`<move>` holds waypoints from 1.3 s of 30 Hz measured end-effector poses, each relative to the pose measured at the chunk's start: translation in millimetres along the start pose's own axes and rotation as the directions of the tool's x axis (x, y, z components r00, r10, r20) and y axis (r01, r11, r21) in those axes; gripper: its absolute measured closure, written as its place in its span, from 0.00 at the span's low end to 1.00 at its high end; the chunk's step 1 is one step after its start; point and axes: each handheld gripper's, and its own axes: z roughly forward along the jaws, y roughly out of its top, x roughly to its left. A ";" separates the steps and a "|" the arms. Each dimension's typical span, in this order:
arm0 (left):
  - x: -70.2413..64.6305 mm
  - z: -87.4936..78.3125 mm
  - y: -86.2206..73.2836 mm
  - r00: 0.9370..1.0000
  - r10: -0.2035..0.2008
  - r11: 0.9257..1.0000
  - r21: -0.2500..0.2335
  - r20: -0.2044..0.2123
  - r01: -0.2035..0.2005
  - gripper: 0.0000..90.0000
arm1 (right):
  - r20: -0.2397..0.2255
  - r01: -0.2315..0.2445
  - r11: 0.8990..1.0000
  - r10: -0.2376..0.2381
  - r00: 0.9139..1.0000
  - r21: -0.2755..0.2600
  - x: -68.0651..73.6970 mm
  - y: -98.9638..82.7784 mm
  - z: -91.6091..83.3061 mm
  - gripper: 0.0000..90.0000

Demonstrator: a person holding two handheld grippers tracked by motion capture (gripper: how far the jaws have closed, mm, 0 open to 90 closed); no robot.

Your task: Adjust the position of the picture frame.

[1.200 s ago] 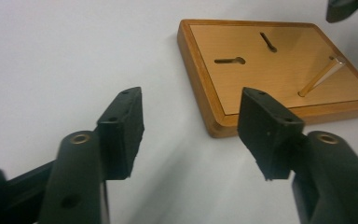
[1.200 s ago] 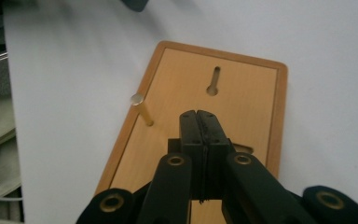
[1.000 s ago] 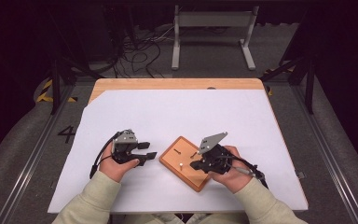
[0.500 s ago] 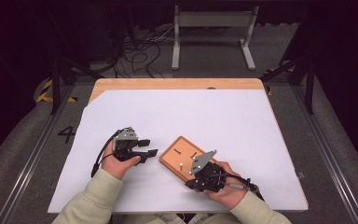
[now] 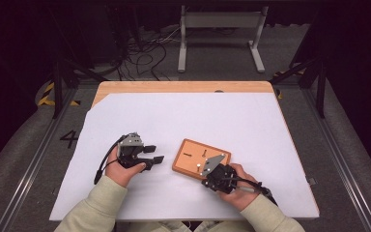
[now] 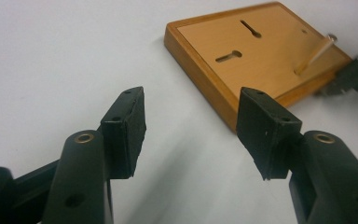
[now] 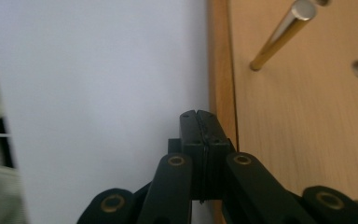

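Standing metal pin on wooden board, right gripper view.

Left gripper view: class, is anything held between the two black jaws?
No. The left gripper stands open, with bare white table cover showing between its pads.

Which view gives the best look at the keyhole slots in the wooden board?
The left gripper view: both keyhole slots show large and sharp on the wooden board. The high view shows them as small dark marks. The right gripper view shows the board's edge and a brass pin.
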 end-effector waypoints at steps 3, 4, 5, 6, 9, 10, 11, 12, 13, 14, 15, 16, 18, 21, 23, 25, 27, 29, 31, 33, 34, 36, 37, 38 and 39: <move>0.2 1.0 0.0 1.000 0.000 1.000 0.000 0.002 0.000 0.48 | 0.011 -0.022 1.000 0.022 1.000 -0.010 -7.3 -4.4 -1.2 1.00; 0.3 1.6 0.1 1.000 0.002 1.000 0.002 0.002 -0.002 0.48 | 0.034 -0.023 1.000 0.024 0.999 -0.014 -11.0 -6.7 -1.7 1.00; 0.3 2.0 0.1 1.000 0.003 1.000 0.003 0.002 -0.003 0.48 | 0.034 -0.023 1.000 0.024 0.999 -0.014 -11.0 -6.7 -1.7 1.00; -0.2 2.5 0.1 1.000 0.000 1.000 0.003 0.003 0.000 0.48 | 0.049 -0.036 0.999 0.037 0.998 -0.011 -14.8 -8.8 -2.8 1.00; -0.8 2.9 0.0 1.000 -0.001 1.000 0.004 0.004 0.001 0.48 | 0.068 -0.050 0.999 0.051 0.996 -0.006 -16.4 -9.9 -3.4 1.00; -0.9 2.6 0.0 1.000 0.005 1.000 0.006 0.005 -0.005 0.48 | 0.068 -0.049 0.999 0.049 0.996 -0.003 -16.8 -10.0 -3.8 1.00; -1.3 2.2 -0.2 1.000 0.004 1.000 0.009 0.003 -0.004 0.48 | 0.070 -0.048 0.999 0.048 0.996 0.000 -17.2 -10.1 -4.0 1.00; -1.4 1.7 -0.3 1.000 0.006 1.000 0.008 0.004 -0.006 0.48 | 0.066 -0.048 0.999 0.047 0.997 0.004 -18.2 -10.6 -4.6 1.00; -1.3 1.4 -0.3 1.000 0.008 1.000 0.006 0.005 -0.008 0.48 | 0.058 -0.053 0.999 0.052 0.997 0.009 -19.5 -11.1 -5.8 1.00; -1.4 1.2 -0.4 1.000 0.005 1.000 0.004 0.005 -0.005 0.48 | 0.043 -0.060 0.998 0.060 0.997 -0.001 -21.4 -12.1 -8.4 1.00; -1.4 1.2 -0.4 1.000 0.005 1.000 0.004 0.005 -0.005 0.48 | 0.043 -0.060 0.998 0.060 0.997 -0.001 -21.4 -12.1 -8.4 1.00; -1.2 1.0 -0.4 1.000 0.008 1.000 0.003 0.004 -0.008 0.48 | 0.024 -0.074 0.997 0.075 0.997 -0.019 -24.2 -13.5 -12.0 1.00; -1.0 1.6 -1.0 1.000 0.001 1.000 0.009 0.003 -0.001 0.47 | 0.024 -0.183 0.976 0.187 0.982 -0.114 -41.0 -22.0 -36.7 1.00; -0.9 2.3 -1.6 1.000 0.003 1.000 0.015 -0.001 -0.003 0.47 | 0.111 -0.255 0.957 0.271 0.956 -0.136 -57.9 -30.6 -46.4 1.00; -1.2 2.3 -1.8 1.000 0.003 1.000 0.016 -0.002 -0.003 0.47 | 0.149 -0.291 0.946 0.310 0.939 -0.141 -67.4 -35.8 -45.8 1.00; -1.7 1.6 -2.6 1.000 0.005 1.000 0.019 -0.005 -0.005 0.47 | 0.211 -0.352 0.930 0.366 0.906 -0.105 -87.8 -47.6 -35.5 1.00; -1.7 1.4 -3.8 1.000 -0.004 1.000 0.016 -0.005 0.004 0.47 | 0.203 -0.384 0.920 0.393 0.897 -0.081 -95.7 -52.7 -28.0 1.00; -0.7 1.5 -4.9 1.000 0.000 1.000 0.022 -0.004 0.000 0.47 | 0.182 -0.387 0.919 0.393 0.901 -0.069 -96.6 -52.3 -22.2 1.00; -1.4 2.0 -5.7 1.000 -0.005 1.000 0.023 -0.005 0.005 0.47 | 0.216 -0.374 0.927 0.373 0.902 -0.040 -95.5 -48.1 -19.4 1.00; -1.7 2.2 -6.0 1.000 -0.001 1.000 0.026 -0.006 0.001 0.47 | 0.204 -0.381 0.923 0.383 0.901 -0.050 -98.0 -45.9 -18.6 1.00; -1.7 2.1 -5.9 1.000 0.003 1.000 0.028 -0.007 -0.003 0.47 | 0.195 -0.379 0.924 0.382 0.903 -0.054 -99.0 -43.7 -16.2 1.00; -2.0 2.1 -6.0 1.000 -0.001 1.000 0.028 -0.005 0.001 0.47 | 0.215 -0.355 0.934 0.357 0.909 -0.047 -99.4 -38.1 -12.2 1.00; -2.5 2.0 -6.2 1.000 -0.008 1.000 0.029 -0.005 0.008 0.47 | 0.215 -0.355 0.934 0.357 0.909 -0.047 -99.4 -38.1 -12.2 1.00; -2.0 1.9 -6.1 1.000 -0.003 1.000 0.025 -0.007 0.003 0.47 | 0.201 -0.351 0.935 0.354 0.913 -0.054 -100.8 -33.9 -9.2 1.00; -2.0 1.9 -6.1 1.000 -0.003 1.000 0.025 -0.007 0.003 0.47 | 0.201 -0.351 0.935 0.354 0.913 -0.054 -100.8 -33.9 -9.2 1.00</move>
